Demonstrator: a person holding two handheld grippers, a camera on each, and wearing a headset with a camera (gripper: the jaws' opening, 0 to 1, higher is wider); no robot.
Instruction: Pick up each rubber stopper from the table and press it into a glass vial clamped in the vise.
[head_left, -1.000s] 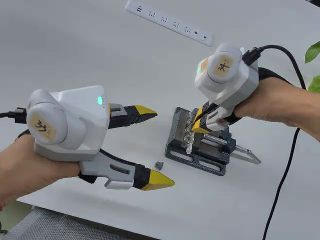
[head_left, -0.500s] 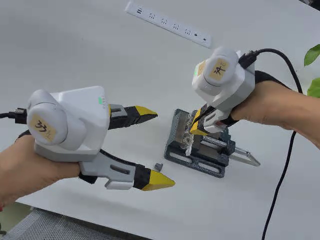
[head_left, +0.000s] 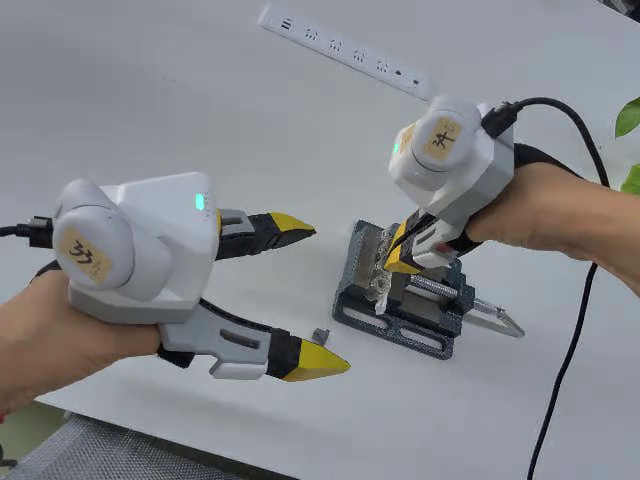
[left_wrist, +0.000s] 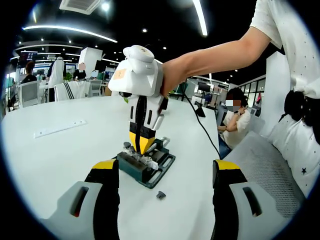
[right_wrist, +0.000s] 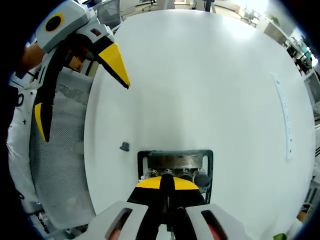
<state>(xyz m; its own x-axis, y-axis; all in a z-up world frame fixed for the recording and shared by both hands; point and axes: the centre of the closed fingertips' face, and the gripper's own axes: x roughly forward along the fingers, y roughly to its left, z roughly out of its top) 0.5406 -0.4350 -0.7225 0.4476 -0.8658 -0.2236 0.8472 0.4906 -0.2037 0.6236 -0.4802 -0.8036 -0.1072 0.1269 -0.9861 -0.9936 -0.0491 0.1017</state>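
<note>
1. The left gripper (head_left: 318, 296) had a white, rounded housing with a lit green lamp (head_left: 200, 201) and a tan round label (head_left: 88, 256) bearing black handwritten marks.
2. Its jaws were grey, then black, ending in pointed yellow tips.
3. The right gripper (head_left: 401, 258) looked the same, with its own marked label (head_left: 444, 133).
4. A black cable (head_left: 545, 99) came out of its rear, and a second cable (head_left: 30, 230) out of the left gripper's.
5. A black strap (head_left: 530, 150) wrapped the wrist behind the right gripper.
6. The person wore a white short-sleeved shirt (left_wrist: 280, 30) with small dark dots.
</note>
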